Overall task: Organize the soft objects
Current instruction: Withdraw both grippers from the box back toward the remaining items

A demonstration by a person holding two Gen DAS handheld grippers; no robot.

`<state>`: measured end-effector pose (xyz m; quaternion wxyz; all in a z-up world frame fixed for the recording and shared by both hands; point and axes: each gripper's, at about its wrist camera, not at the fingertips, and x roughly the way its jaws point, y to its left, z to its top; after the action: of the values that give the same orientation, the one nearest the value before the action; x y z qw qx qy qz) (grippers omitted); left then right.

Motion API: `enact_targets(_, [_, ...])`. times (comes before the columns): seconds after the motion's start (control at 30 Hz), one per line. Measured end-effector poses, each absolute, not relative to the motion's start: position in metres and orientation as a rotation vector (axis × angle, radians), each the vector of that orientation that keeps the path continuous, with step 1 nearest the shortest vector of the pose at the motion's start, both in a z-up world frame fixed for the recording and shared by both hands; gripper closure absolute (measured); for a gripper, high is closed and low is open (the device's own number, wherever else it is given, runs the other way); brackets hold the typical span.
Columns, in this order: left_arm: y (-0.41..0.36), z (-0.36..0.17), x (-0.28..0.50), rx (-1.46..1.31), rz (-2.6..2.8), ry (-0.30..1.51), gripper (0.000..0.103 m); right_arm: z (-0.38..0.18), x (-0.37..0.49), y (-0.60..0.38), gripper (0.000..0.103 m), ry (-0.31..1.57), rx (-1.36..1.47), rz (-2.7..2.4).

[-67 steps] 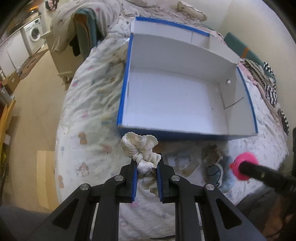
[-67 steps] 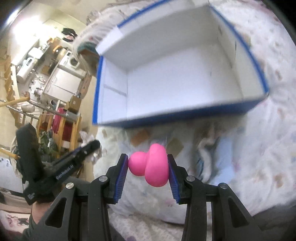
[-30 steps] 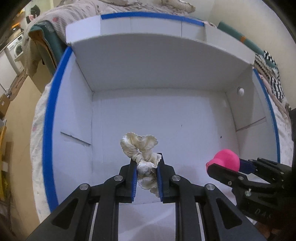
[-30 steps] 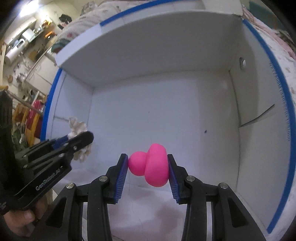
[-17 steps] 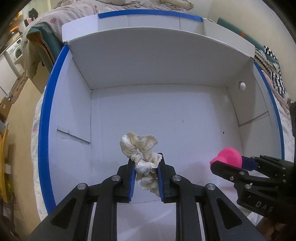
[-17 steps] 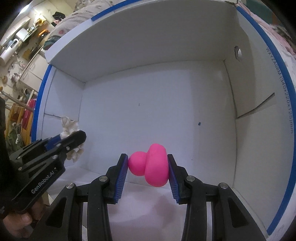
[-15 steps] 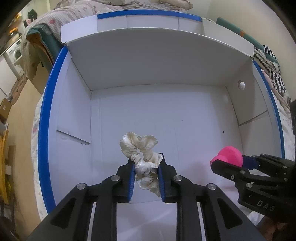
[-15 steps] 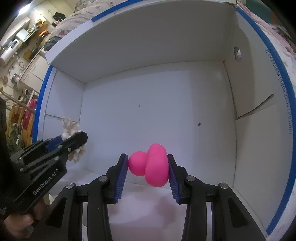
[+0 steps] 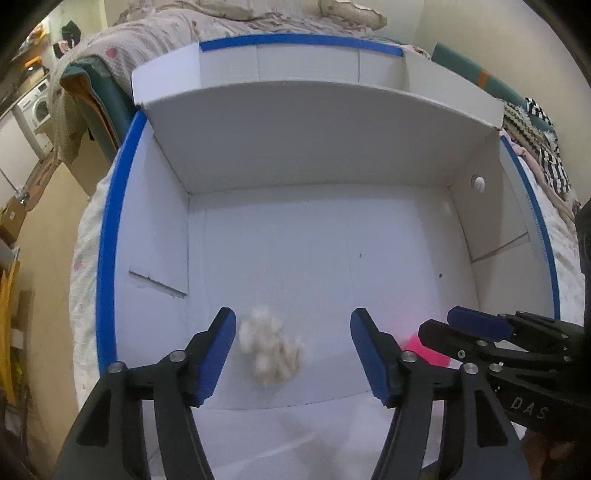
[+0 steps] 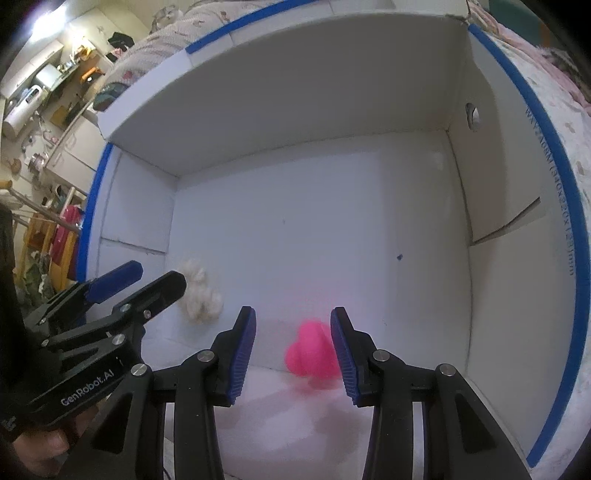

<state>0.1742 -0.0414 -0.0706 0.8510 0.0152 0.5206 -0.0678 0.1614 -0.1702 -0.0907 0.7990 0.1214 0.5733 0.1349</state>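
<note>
A white box with blue rims (image 9: 107,236) (image 10: 561,206) fills both views. My left gripper (image 9: 291,332) is open over its near part. The cream scrunchie (image 9: 271,352) is blurred just below and between the left fingers, free of them; it also shows in the right wrist view (image 10: 199,295). My right gripper (image 10: 291,332) is open. The pink soft toy (image 10: 314,354) is blurred between and below its fingers, free of them, near the box floor. In the left wrist view the toy (image 9: 424,350) peeks out behind the right gripper (image 9: 491,328).
The box lies on a bed with a patterned sheet (image 9: 85,258). Bedding and pillows (image 9: 258,14) lie behind it, striped clothes (image 9: 550,162) to the right. A floor with a washing machine (image 9: 37,107) lies to the left.
Both grippers have opened. The scrunchie has dropped out of the left gripper and the pink toy out of the right one; both are falling or landing in the box.
</note>
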Motion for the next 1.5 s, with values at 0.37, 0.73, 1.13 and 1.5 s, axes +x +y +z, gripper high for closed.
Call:
enact_targets(0.37, [-0.036, -0.058, 0.176, 0.033, -0.107, 1.073, 0.04, -0.058, 0.157, -0.174, 0.022, 1.072, 0.197, 0.26])
enact_targets(0.73, [-0.024, -0.045, 0.175, -0.018, -0.064, 1.042, 0.039, -0.044, 0.154, -0.185, 0.0, 0.993, 0.242, 0.218])
enact_targets(1.13, [-0.018, -0.019, 0.137, -0.041, -0.107, 0.996, 0.039, -0.023, 0.128, -0.184, 0.0, 0.9, 0.236, 0.195])
enact_targets(1.5, [0.001, 0.007, 0.08, -0.047, -0.074, 0.941, 0.039, 0.001, 0.079, -0.18, 0.0, 0.8, 0.223, 0.203])
